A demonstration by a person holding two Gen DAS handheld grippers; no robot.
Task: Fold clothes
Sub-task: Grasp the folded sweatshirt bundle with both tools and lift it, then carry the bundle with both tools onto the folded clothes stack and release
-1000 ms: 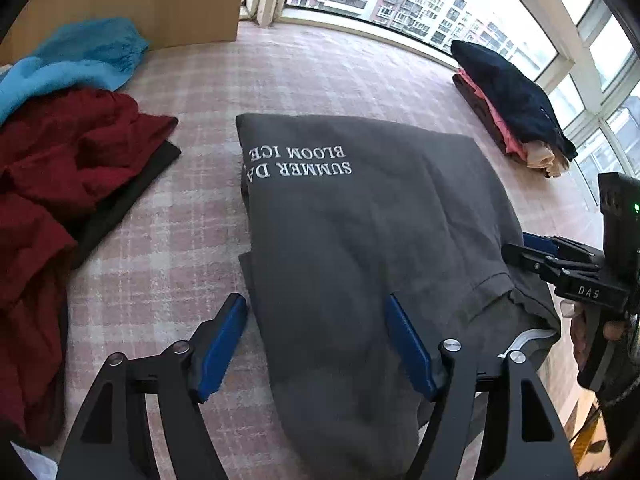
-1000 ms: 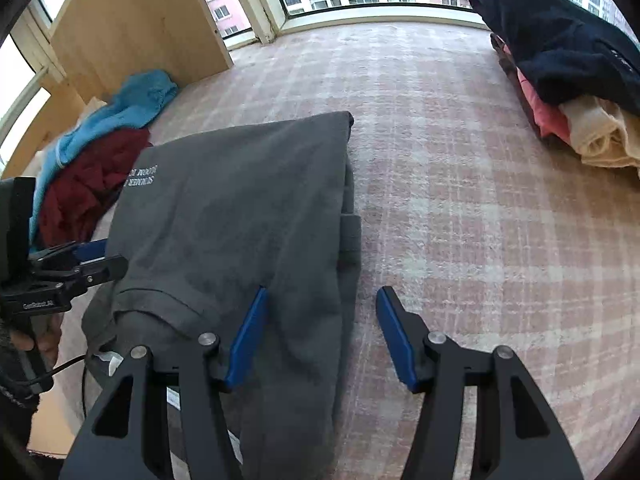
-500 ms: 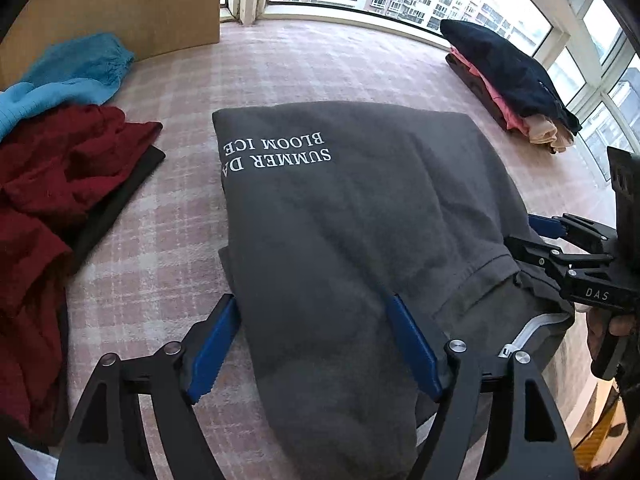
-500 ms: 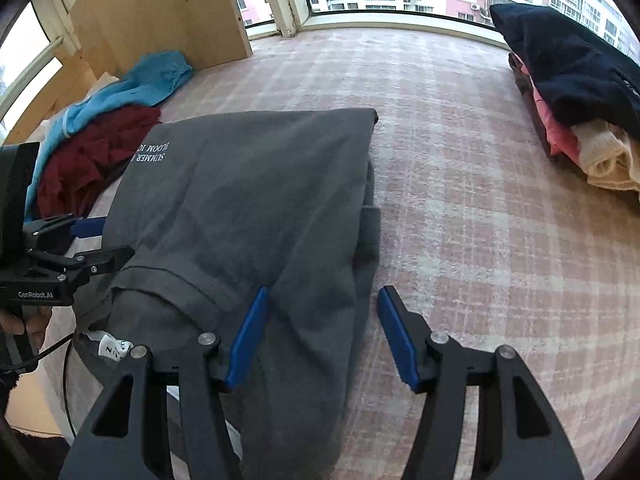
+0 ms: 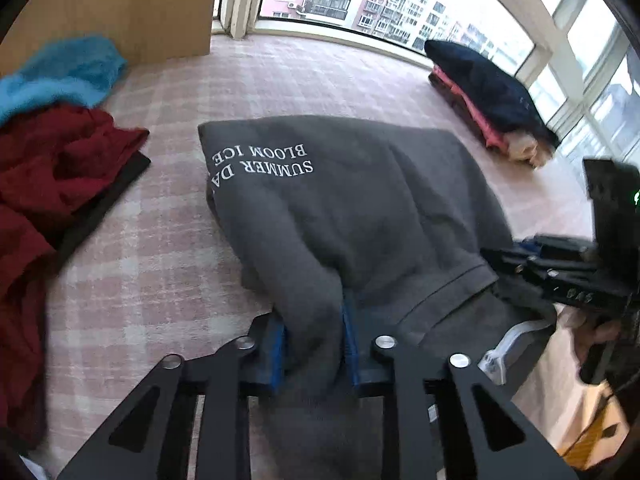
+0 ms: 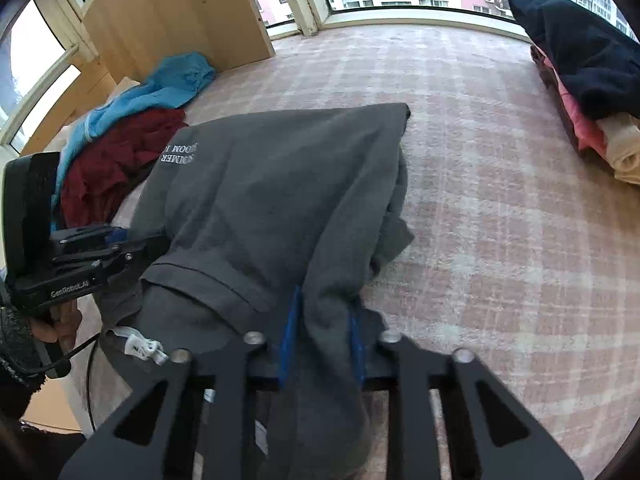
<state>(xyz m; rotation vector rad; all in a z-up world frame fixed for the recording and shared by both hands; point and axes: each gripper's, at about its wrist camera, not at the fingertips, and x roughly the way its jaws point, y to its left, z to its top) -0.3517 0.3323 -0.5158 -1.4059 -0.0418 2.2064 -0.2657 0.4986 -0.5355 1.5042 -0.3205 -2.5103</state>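
The pink plaid worktop [image 5: 168, 248] fills both views, a wooden panel [image 5: 132, 4] standing at its far edge toward eleven o'clock in the left wrist view. At the centre lies the grey shirt [image 5: 352, 208], partly folded, its white lettering upside down toward its eleven o'clock corner and its near edge bunched toward six o'clock. A heap of loose clothes sits at nine o'clock: a dark red garment [image 5: 48, 176] with a blue garment [image 5: 60, 76] beyond it. At two o'clock rests a folded stack [image 5: 492, 100], navy on top with pink and cream beneath. The left tongs [image 5: 314, 344] have just been closing and now pinch a thick gather of the grey shirt's near edge between the blue pads. The right tongs [image 6: 322, 336] have likewise just been closing and clamp a fold of the same shirt at its other near corner. A white label [image 6: 140, 346] shows at the shirt's neck between them.
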